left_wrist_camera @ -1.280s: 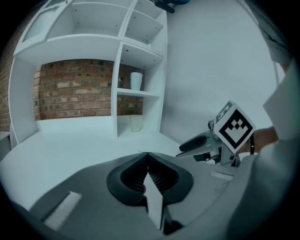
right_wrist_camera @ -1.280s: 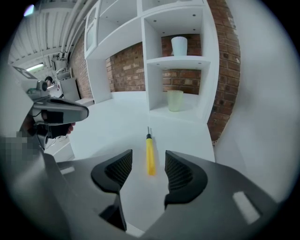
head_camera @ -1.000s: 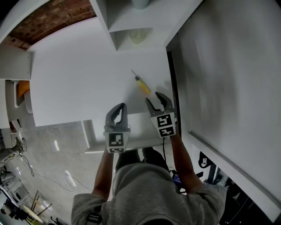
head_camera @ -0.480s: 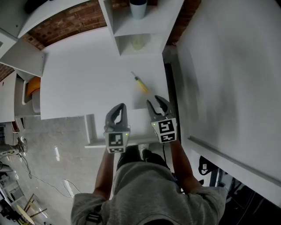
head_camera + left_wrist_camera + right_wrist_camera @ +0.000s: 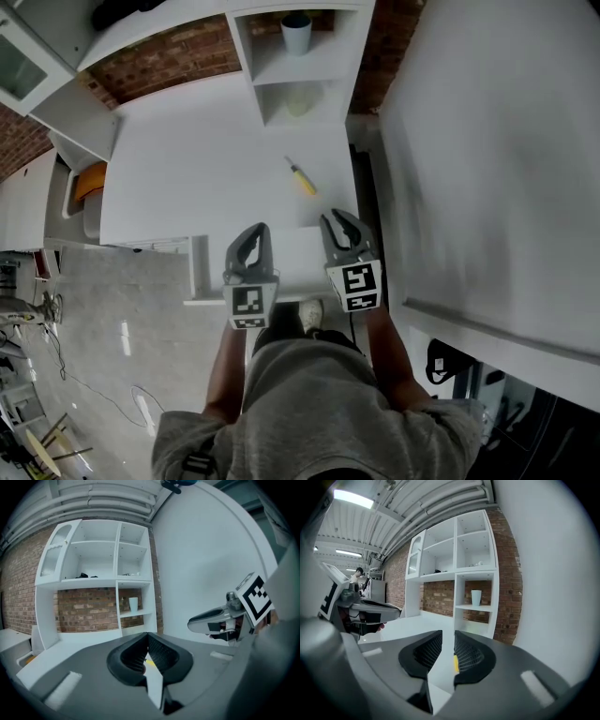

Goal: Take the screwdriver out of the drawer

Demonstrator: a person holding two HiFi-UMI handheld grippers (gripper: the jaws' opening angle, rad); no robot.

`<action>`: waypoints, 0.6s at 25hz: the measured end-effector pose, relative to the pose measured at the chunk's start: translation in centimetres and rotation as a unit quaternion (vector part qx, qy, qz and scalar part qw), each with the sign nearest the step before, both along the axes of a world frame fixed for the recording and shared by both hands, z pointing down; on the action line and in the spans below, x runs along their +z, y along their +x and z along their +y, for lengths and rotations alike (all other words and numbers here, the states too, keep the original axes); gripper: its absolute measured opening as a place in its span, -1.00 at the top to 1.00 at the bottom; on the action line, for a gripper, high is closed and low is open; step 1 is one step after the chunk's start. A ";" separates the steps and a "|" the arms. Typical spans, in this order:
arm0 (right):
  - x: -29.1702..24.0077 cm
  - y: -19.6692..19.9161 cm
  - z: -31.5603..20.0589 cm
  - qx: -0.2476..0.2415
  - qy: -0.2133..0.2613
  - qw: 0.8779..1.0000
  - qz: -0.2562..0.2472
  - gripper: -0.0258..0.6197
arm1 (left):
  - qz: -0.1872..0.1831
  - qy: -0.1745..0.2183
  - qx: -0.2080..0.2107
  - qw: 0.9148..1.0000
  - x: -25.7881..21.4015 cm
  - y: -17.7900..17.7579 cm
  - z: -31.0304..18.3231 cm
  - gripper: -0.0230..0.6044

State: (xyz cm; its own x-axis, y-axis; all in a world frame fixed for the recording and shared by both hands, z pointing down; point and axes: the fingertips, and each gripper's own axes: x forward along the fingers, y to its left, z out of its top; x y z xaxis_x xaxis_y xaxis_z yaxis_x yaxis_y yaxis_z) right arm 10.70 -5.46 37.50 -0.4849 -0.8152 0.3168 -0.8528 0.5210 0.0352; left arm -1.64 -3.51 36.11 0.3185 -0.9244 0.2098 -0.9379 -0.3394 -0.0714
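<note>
We are viewing a wide white countertop (image 5: 187, 178) lying open from above, with the screwdriver (image 5: 302, 178) resting near its right edge. At the far edge a shelf unit (image 5: 323, 67) holding a cup (image 5: 296, 34) is blocking passage; across a narrow dark gap (image 5: 366, 192), a tall white panel (image 5: 487, 169) is walling off the right side.

Jaws of the right gripper (image 5: 448, 637) hide most of the screwdriver (image 5: 455, 663).

Right gripper (image 5: 335, 217) drawn back from the screwdriver (image 5: 301, 177), more bare white tabletop (image 5: 187, 169) now between them, its empty jaws just been closing to a slim gap, left gripper (image 5: 255, 230) pulled back alongside, both lifted higher.
</note>
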 end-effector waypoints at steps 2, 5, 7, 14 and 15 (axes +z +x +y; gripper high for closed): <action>-0.6 0.2 1.1 0.001 0.008 1.000 -0.003 0.67 | -0.001 0.007 -0.001 1.000 -0.8 0.2 1.1 0.89; -1.3 0.6 2.9 0.002 0.018 1.000 -0.006 0.74 | -0.002 0.014 -0.003 1.000 -1.6 0.4 2.8 0.89; -1.5 0.8 3.8 0.004 0.024 1.000 -0.006 0.80 | -0.002 0.019 -0.005 1.000 -2.0 0.6 3.8 0.89; -1.8 1.5 6.7 0.005 0.032 0.999 -0.010 0.87 | -0.002 0.026 -0.010 1.000 -2.8 1.1 6.8 0.89; -1.8 1.6 7.1 0.006 0.033 0.999 -0.010 0.88 | -0.002 0.026 -0.011 1.000 -2.8 1.1 7.1 0.89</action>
State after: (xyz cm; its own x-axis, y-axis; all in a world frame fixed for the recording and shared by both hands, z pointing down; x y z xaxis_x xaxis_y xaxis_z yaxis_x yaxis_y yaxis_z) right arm 12.34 1.65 35.68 -0.4815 -0.8392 0.2527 -0.8594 0.5086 0.0517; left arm -0.58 3.62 33.29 0.2976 -0.9409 0.1620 -0.9446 -0.3148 -0.0930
